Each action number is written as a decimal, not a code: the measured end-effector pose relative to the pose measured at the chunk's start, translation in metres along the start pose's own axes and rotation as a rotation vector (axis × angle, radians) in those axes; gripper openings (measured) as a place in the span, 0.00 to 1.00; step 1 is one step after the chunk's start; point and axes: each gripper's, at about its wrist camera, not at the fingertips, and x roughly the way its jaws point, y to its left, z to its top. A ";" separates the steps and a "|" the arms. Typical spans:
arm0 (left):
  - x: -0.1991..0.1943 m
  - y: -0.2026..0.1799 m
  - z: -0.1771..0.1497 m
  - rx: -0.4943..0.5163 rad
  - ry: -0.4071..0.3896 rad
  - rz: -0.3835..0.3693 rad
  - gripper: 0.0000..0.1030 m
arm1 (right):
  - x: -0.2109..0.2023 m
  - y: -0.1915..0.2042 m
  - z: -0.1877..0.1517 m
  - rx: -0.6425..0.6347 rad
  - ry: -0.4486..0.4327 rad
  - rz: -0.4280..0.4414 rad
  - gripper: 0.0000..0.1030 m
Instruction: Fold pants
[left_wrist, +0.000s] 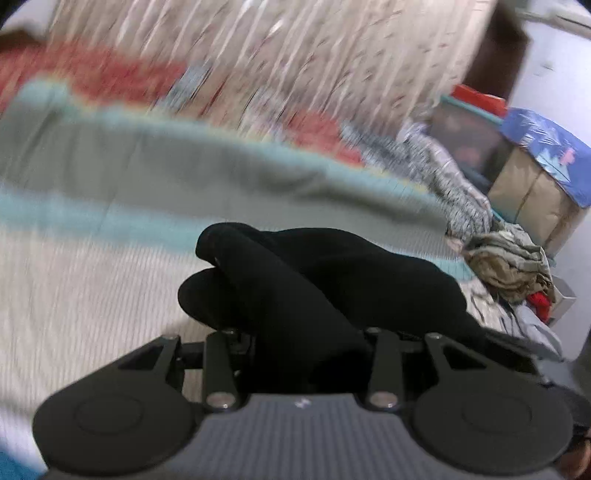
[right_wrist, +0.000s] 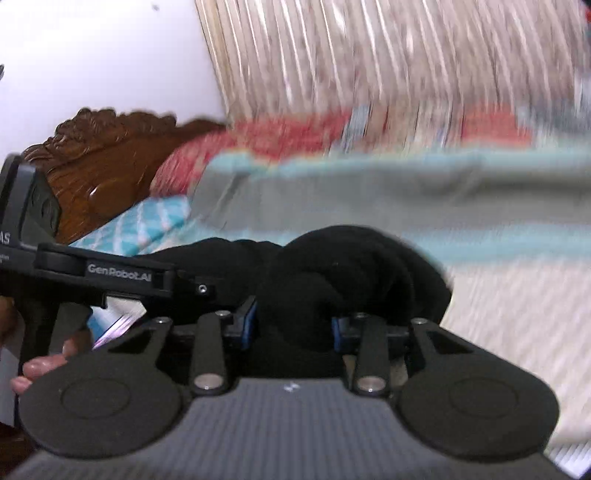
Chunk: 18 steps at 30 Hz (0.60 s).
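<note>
**Gripping bunched black pants in both grippers above the bed**

Left gripper (left_wrist: 306, 339): jaws partly closed, a thick wad of the pants (left_wrist: 314, 273) filling the gap. Its pads are hidden under the cloth, so the bite depth is unclear. Right gripper (right_wrist: 293, 325): jaws likewise partly closed, blue pads (right_wrist: 251, 321) pressing on a rolled lump of the same pants (right_wrist: 351, 280). Seen from the right wrist, the left gripper sits close on the left, with cloth strung between the two.

The pants hang gathered at both grippers over the striped bedsheet (left_wrist: 92, 280), not spread flat.

Risks, as judged:
- Both grips hold bunches, not a clean edge; layers could slide out unevenly and drop one side.
- With the cloth twisted between the grippers, laying it down may give a crooked fold.
- The clothes pile (left_wrist: 513, 266) lies at the bed's far edge; a wide swing could snag it.
- Heavy blur in the background suggests fast motion, adding slip risk.
</note>
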 end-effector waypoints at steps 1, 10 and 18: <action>0.010 -0.006 0.012 0.034 -0.030 -0.002 0.35 | 0.007 -0.010 0.010 -0.001 -0.025 -0.014 0.36; 0.140 -0.023 0.066 0.041 -0.100 -0.050 0.36 | 0.081 -0.103 0.041 -0.056 -0.161 -0.170 0.35; 0.255 0.020 0.005 -0.128 0.201 0.142 0.88 | 0.133 -0.231 -0.058 0.608 0.095 -0.126 0.58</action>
